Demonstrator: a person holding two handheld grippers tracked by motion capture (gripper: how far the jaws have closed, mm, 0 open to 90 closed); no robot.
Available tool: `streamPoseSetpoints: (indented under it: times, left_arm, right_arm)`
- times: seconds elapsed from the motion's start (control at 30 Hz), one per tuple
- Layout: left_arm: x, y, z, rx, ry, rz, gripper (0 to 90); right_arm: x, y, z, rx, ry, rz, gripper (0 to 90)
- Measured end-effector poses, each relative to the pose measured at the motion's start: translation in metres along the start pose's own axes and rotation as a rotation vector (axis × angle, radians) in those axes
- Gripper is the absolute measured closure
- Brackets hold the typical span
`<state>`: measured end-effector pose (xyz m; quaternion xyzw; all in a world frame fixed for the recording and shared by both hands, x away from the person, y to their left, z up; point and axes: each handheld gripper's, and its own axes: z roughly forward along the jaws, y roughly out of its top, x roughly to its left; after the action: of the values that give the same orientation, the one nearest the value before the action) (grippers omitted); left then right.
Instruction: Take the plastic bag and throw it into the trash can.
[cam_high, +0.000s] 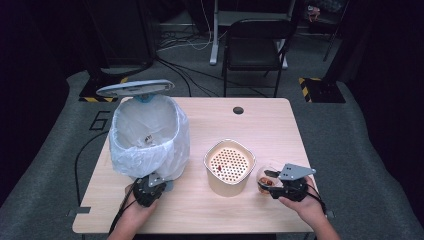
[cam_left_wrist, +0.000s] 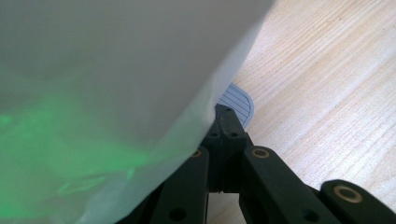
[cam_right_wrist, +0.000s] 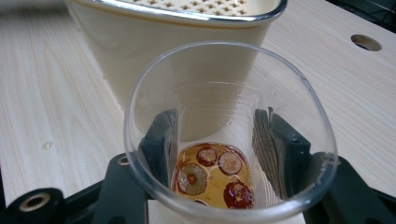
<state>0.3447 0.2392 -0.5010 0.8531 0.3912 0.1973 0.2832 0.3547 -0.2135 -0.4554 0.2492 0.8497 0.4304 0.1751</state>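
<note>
My right gripper pinches a clear plastic cup, one jaw on each side of its wall. Its own view looks straight into the cup: amber liquid at the bottom with several round red-brown fruit slices floating in it. From the high view I can tell only that the cup holds something reddish, but I see it sits at the right gripper just to the right of the cream container, near the table's front right. The container carries a perforated strainer insert with one small red piece lying on it; the right gripper view catches just the near wall and rim of that container, right behind the cup.

My left gripper has its jaws pressed together, tips at a small grey ribbed pedal at the foot of the bin, though I cannot tell whether they touch it. Its view is crowded by the white liner bag. The high view shows what that one misses: the bin stands at the table's left, lined with the bag, its lid raised behind it, and the left gripper at its front base.
</note>
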Motion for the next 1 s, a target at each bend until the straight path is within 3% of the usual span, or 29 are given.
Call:
streamPoseSetpoints:
  times: [0.2,0.47,1.0]
  left_arm:
    - [0.0,0.0,0.0,0.0,0.0,0.001,90.0]
    - [0.0,0.0,0.0,-0.001,0.0,0.0,90.0]
    - [0.0,0.0,0.0,-0.001,-0.001,0.001,90.0]
  right_arm:
    - [-0.014,0.01,-0.002,-0.01,-0.009,0.018,50.6]
    - [-0.034,0.024,-0.007,-0.01,-0.051,-0.004,50.7]
    - [-0.066,0.065,0.0,-0.02,-0.048,-0.03,50.7]
